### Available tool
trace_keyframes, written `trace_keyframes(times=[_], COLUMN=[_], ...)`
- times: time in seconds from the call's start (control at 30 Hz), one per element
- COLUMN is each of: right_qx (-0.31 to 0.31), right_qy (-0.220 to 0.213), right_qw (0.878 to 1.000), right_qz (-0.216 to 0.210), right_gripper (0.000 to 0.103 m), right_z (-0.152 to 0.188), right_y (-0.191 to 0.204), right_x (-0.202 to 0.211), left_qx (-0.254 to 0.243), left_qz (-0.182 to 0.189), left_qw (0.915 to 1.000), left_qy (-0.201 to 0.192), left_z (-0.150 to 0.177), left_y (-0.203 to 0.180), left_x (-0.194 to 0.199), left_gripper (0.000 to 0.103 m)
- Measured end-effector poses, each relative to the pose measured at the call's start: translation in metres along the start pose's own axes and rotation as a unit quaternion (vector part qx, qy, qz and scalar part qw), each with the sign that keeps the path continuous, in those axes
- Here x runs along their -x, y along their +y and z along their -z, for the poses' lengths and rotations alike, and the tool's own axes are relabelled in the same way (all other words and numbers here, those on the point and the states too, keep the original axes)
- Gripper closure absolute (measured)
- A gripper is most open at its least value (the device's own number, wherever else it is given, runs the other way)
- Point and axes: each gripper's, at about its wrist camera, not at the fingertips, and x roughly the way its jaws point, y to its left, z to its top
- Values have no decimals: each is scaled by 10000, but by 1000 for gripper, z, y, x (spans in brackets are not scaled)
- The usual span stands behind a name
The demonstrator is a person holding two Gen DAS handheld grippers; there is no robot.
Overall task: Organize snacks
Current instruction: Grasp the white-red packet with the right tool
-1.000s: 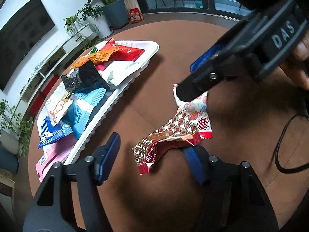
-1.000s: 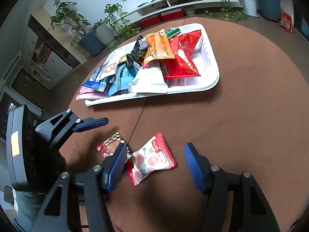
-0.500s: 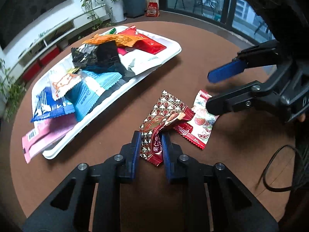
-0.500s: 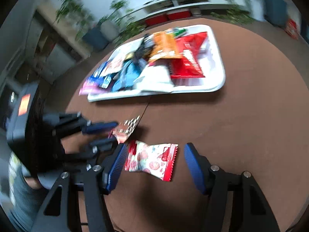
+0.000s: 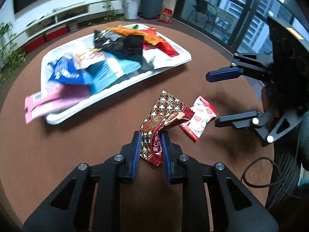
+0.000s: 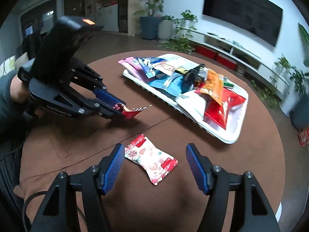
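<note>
My left gripper point(image 5: 150, 137) is shut on a dark red patterned snack packet point(image 5: 160, 121) and holds it just above the brown table; it also shows in the right wrist view point(image 6: 115, 106) with the packet point(image 6: 133, 112). A white and red candy packet point(image 6: 151, 159) lies flat on the table between the fingers of my open right gripper point(image 6: 154, 154). It also shows in the left wrist view point(image 5: 199, 118), with the right gripper point(image 5: 212, 98) open beside it. A white tray point(image 5: 173, 65) piled with several snack packets sits beyond.
The tray's rim point(image 6: 227, 139) lies to the right of my right gripper. A pink packet point(image 5: 50, 98) overhangs the tray's near left end. A black cable point(image 5: 260, 174) hangs at the table's right edge. Potted plants and a low shelf stand behind the round table.
My left gripper closed on the dark red packet and lifted it off the table. My right gripper swung around and now straddles the white and red packet.
</note>
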Motion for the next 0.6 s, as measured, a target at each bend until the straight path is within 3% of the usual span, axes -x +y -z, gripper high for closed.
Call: trace_keyframes(times=[0.2, 0.5, 0.6], right_qx=[329, 734, 766], right_qy=[242, 628, 669], right_qw=[9990, 9950, 9940], right_qz=[-184, -259, -403], right_gripper=[37, 40, 52], right_z=[3, 9, 9], right_y=[-1, 8, 11], right_x=[-15, -32, -30], left_qx=[526, 690, 656], left_qz=[-87, -81, -65], left_qw=[9985, 9973, 9976], left_qy=[-151, -230, -197], left_z=[24, 28, 26], left_y=[-2, -3, -5], left_x=[9, 10, 9], left_gripper=[84, 84, 84])
